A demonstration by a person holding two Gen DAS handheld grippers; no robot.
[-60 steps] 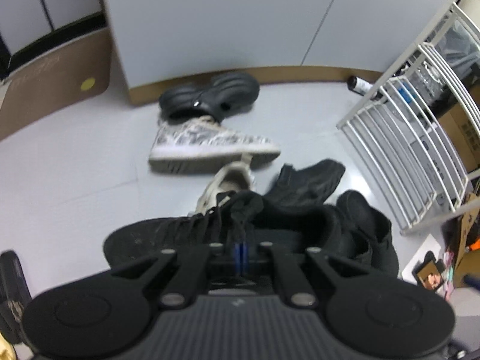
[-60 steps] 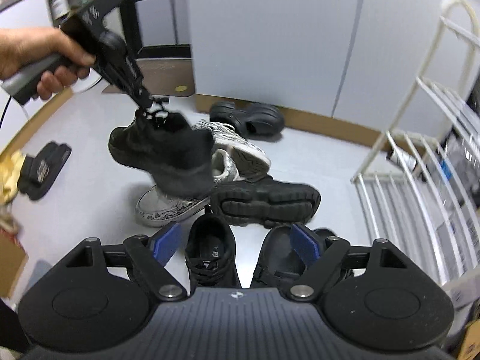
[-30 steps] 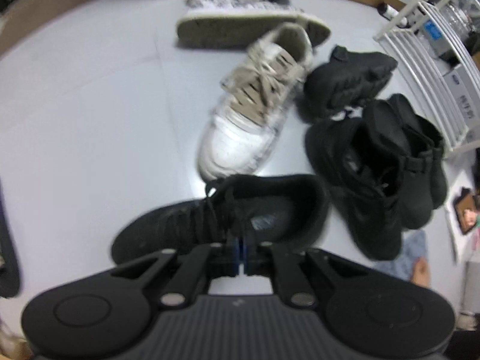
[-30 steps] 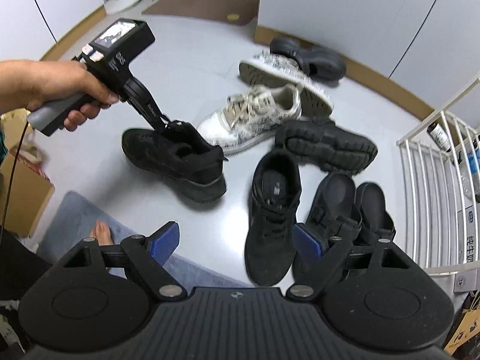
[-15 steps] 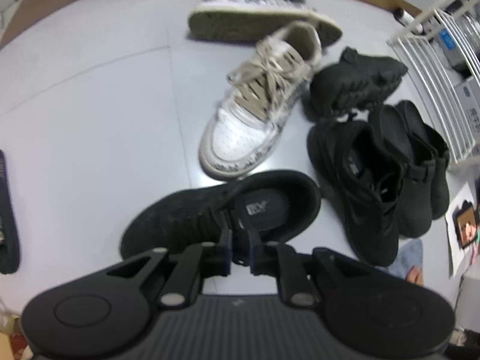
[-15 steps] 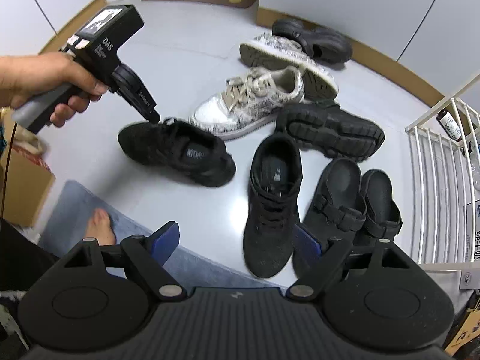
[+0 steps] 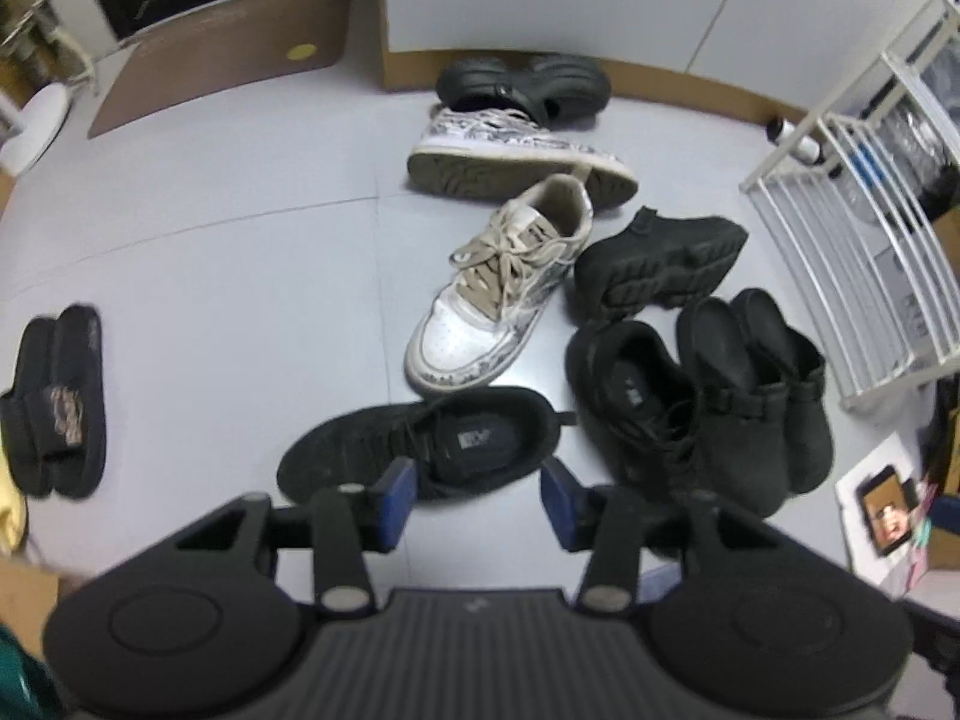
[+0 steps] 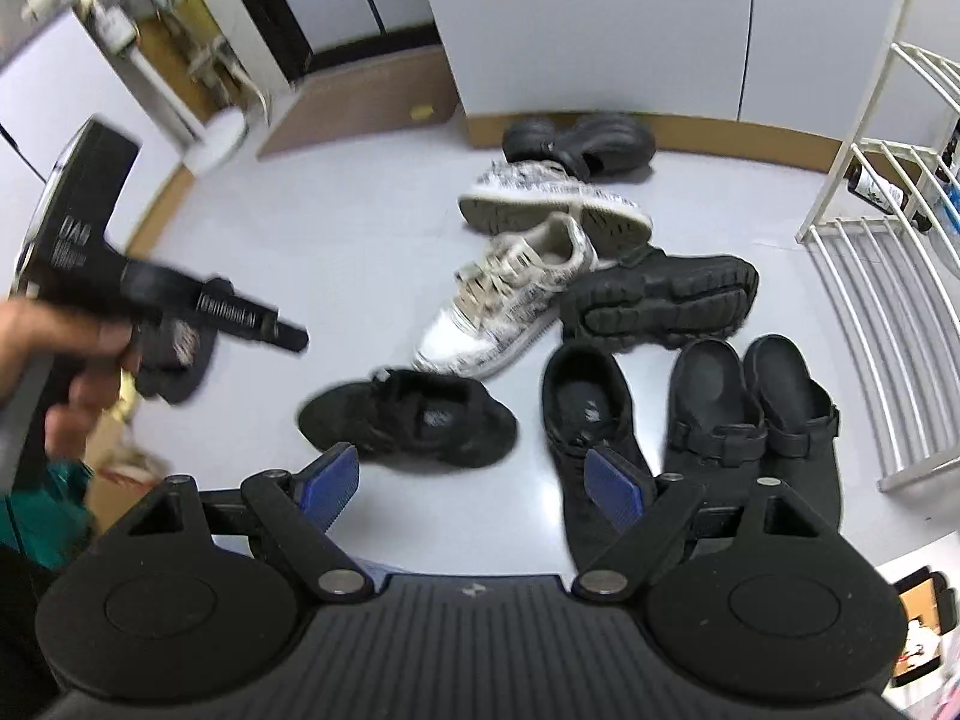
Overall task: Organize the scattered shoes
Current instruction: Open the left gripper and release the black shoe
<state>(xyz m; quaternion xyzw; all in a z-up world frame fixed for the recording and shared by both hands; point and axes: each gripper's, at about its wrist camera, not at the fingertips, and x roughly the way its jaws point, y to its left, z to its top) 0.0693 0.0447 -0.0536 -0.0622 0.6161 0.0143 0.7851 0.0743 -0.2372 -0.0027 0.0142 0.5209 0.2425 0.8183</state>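
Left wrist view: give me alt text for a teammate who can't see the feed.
The open left tool hovers over a black sneaker standing upright on the grey floor, holding nothing. Beyond it lie a white-and-beige sneaker, its mate tipped on its side, more black shoes to the right, and black slides far left.

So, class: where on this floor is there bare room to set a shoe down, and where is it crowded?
Bare: the floor between the slippers and the white sneaker. Crowded: the black shoes bunched beside the white rack.
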